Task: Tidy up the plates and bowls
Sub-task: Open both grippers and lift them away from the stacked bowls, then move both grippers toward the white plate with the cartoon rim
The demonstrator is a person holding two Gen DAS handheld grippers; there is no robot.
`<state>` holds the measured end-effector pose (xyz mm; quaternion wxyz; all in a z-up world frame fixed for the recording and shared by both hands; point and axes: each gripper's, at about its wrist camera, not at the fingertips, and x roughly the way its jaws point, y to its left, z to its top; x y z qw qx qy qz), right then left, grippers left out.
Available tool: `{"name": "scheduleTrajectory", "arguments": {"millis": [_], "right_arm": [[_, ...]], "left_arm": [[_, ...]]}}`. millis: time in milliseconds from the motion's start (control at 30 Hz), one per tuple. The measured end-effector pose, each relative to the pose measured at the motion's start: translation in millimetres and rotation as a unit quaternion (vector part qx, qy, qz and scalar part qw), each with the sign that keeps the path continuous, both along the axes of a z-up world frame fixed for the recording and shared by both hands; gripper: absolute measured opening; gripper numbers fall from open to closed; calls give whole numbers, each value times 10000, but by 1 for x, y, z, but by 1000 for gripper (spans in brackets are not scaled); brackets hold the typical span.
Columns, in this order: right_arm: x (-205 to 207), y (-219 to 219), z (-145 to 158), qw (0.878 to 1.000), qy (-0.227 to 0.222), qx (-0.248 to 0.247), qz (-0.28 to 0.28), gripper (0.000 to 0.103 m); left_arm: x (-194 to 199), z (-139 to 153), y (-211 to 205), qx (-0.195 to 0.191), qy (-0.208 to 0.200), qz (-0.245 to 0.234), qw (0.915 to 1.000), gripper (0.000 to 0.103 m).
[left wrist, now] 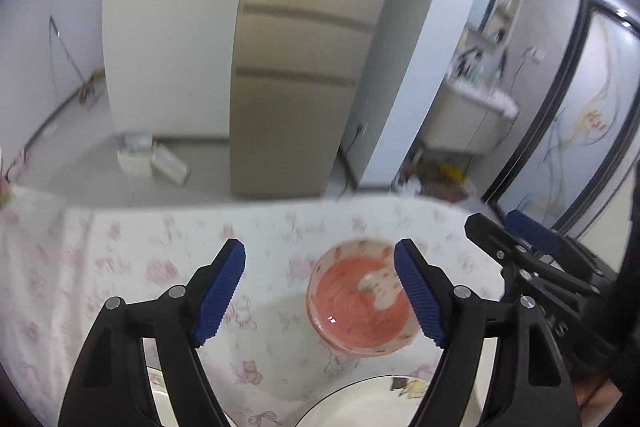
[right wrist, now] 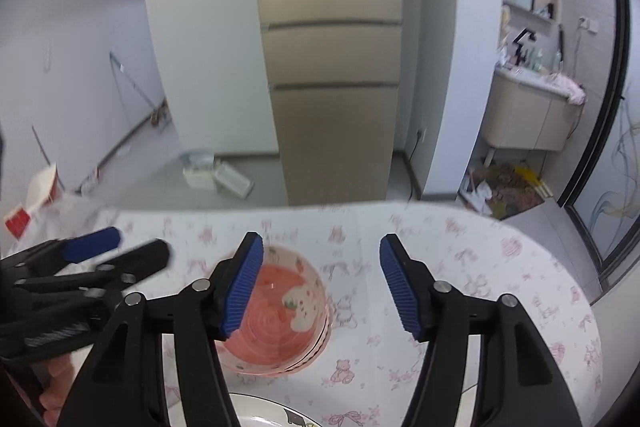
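A pink bowl [left wrist: 360,301] with a white bear print sits on the floral tablecloth [left wrist: 120,267]; in the right wrist view the bowl [right wrist: 280,311] looks like a stack of nested bowls. A white plate [left wrist: 360,403] with a dark rim lies at the near edge, and it also shows in the right wrist view [right wrist: 276,417]. My left gripper [left wrist: 320,291] is open and empty above the table, left of the bowl. My right gripper [right wrist: 320,287] is open and empty, its left finger over the bowl.
The table's far edge [right wrist: 320,205] drops to a grey floor. A beige fridge [right wrist: 332,67] stands behind, with a white box [right wrist: 212,175] on the floor. Another white dish edge [left wrist: 158,387] shows at lower left.
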<state>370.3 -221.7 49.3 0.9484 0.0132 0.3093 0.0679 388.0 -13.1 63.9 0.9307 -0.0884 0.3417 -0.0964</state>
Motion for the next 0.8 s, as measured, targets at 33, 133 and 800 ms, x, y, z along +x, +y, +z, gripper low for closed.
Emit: {"name": "scheduleTrajectory", "arguments": {"millis": [33, 133, 800], "right_arm": [[-6, -4, 8, 9998, -140, 102, -48, 63], [-25, -15, 31, 9976, -559, 376, -171, 69], [-150, -7, 127, 9635, -2436, 1099, -177, 102]], "left_arm": [[-9, 10, 3, -26, -181, 11, 9998, 84], [-43, 43, 9, -11, -839, 134, 9964, 87], [-221, 145, 64, 68, -2613, 630, 9632, 102]]}}
